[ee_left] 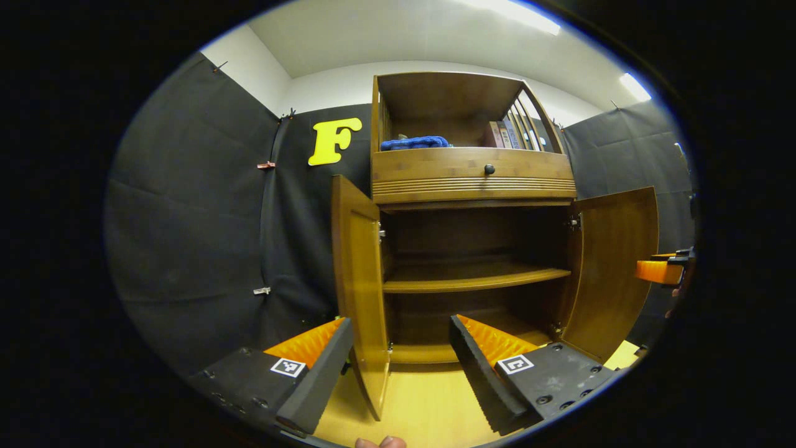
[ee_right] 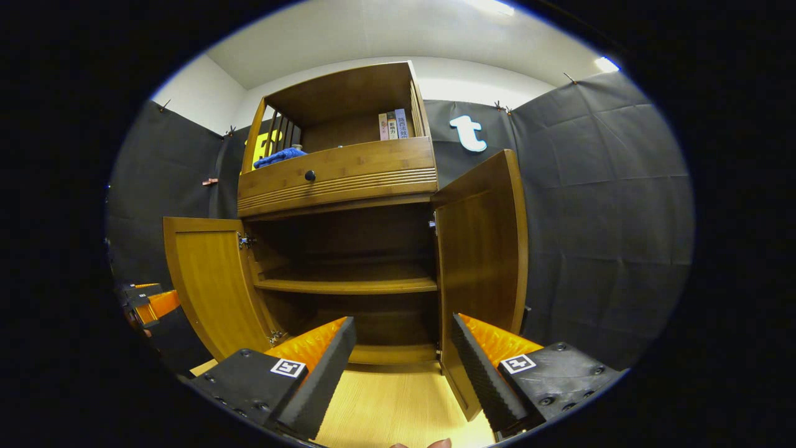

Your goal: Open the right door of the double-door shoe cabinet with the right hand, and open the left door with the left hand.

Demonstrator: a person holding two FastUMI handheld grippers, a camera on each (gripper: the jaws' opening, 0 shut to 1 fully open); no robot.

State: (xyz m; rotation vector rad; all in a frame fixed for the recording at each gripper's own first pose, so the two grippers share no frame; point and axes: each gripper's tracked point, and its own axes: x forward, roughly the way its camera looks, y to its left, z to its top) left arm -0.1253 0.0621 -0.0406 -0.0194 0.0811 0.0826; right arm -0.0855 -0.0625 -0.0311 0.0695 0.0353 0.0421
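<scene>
Looked like you were basically done: both the left door (ee_left: 357,280) and right door (ee_right: 482,261) of the shoe cabinet (ee_left: 472,180) at 12 o'clock stood swung wide, left gripper (ee_left: 398,367) and right gripper (ee_right: 401,367) jaws apart holding nothing, so just backing off remained.

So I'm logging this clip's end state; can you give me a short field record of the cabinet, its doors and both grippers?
cabinet: wooden, drawer with dark knob above the door compartment
left door: swung open
right door: swung open
inside shelf: bare as far as visible
top shelf: blue cloth, books
left gripper: open, holding nothing
right gripper: open, holding nothing
</scene>
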